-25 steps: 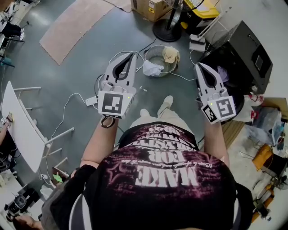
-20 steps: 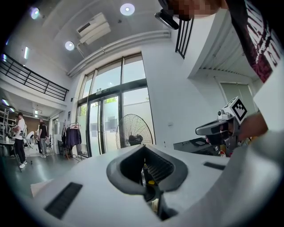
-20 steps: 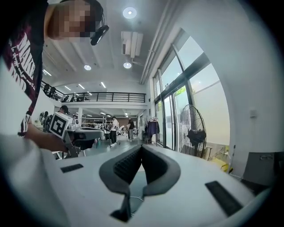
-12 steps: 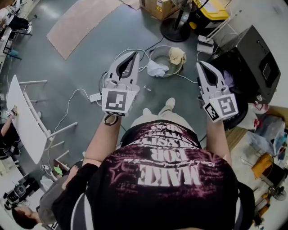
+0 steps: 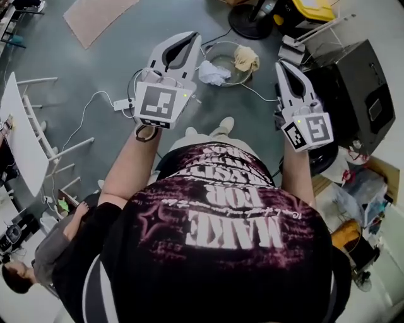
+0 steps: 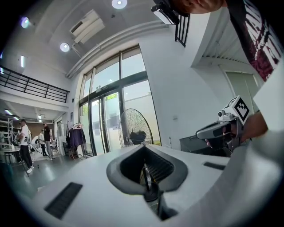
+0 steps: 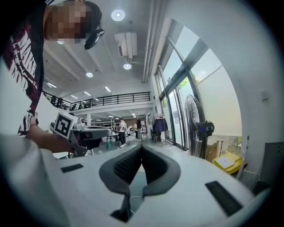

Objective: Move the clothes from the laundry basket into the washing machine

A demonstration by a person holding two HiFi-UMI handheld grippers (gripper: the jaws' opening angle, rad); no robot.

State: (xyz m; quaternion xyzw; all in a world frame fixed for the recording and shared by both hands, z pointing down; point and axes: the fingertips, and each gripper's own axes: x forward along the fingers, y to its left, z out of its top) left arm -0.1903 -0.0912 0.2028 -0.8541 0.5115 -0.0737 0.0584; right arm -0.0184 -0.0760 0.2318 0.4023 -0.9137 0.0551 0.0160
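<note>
The laundry basket is a round metal basin on the grey floor ahead of my feet. A white cloth hangs over its near rim and a beige cloth lies at its right side. The black washing machine stands at the right. My left gripper is held level, shut and with nothing in it, its tip just left of the basket. My right gripper is also shut on nothing, between the basket and the machine. In the left gripper view the jaws meet; in the right gripper view the jaws meet too.
A standing fan has its base behind the basket, beside a yellow-lidded box. White cables trail over the floor at the left. A white folding table and a person are at the far left.
Both grippers have moved forward together, and the basket now lies close between their tips. Their jaws have stayed shut.
</note>
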